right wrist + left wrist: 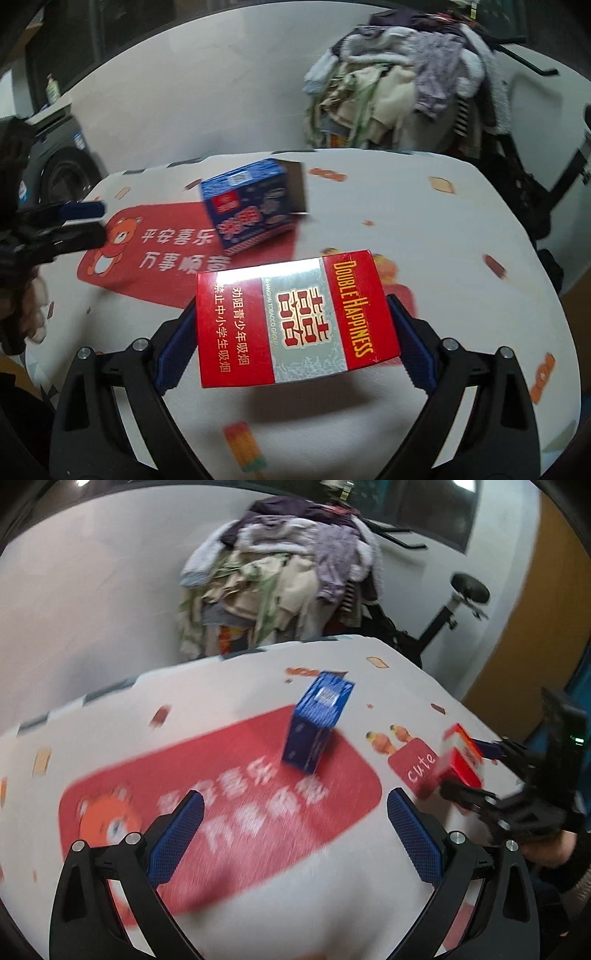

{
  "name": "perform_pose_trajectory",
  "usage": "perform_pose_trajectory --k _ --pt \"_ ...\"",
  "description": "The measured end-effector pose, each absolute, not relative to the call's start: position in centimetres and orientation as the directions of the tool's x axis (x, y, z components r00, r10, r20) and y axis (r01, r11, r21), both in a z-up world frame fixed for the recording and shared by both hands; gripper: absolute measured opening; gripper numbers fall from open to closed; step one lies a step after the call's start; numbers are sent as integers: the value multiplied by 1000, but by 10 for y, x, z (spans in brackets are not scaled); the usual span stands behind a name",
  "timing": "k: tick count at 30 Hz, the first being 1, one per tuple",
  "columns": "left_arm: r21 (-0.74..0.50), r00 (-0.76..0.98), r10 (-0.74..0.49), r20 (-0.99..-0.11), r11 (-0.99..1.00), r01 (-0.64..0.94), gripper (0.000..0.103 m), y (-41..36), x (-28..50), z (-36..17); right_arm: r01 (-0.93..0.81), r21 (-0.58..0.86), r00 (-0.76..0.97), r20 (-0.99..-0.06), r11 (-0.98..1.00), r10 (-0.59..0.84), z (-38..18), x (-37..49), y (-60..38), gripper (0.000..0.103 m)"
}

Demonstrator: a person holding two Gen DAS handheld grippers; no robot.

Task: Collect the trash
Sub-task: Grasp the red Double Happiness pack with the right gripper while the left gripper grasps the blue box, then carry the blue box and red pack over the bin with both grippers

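Note:
A red Double Happiness cigarette carton (295,317) is clamped between the pads of my right gripper (293,328), held above the table; it also shows in the left wrist view (460,760), gripped by the right gripper (469,771). A blue box (317,723) stands on the red printed patch of the tablecloth; in the right wrist view the blue box (251,206) lies beyond the carton. My left gripper (295,834) is open and empty, nearer than the blue box; it shows at the left edge of the right wrist view (83,221).
The table (369,886) has a white cloth with a red bear print. Behind it is a large heap of clothes (280,579), an exercise bike (454,609) at the right, and a washing machine (55,162) at far left.

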State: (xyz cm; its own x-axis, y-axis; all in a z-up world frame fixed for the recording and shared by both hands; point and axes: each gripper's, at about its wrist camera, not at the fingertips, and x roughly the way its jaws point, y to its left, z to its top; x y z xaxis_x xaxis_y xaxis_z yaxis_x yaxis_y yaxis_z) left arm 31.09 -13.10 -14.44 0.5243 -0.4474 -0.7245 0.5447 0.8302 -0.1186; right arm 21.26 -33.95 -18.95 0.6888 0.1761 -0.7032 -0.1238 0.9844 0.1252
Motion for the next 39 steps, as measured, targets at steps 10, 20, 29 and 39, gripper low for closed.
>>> perform_pose_trajectory --k 10,20,29,39 --pt "-6 516 -368 -774 818 575 94 -216 378 -164 -23 187 706 -692 982 149 -188 181 -384 92" --pt "13 467 -296 -833 834 552 37 -220 391 -178 9 198 703 -699 980 135 -190 162 -398 92" --pt "-23 469 -352 -810 819 573 37 -173 330 -140 -58 198 718 -673 979 179 -165 152 -361 92" --pt "-125 494 -401 -772 857 501 37 -79 218 -108 -198 171 697 -668 965 262 -138 126 -295 92"
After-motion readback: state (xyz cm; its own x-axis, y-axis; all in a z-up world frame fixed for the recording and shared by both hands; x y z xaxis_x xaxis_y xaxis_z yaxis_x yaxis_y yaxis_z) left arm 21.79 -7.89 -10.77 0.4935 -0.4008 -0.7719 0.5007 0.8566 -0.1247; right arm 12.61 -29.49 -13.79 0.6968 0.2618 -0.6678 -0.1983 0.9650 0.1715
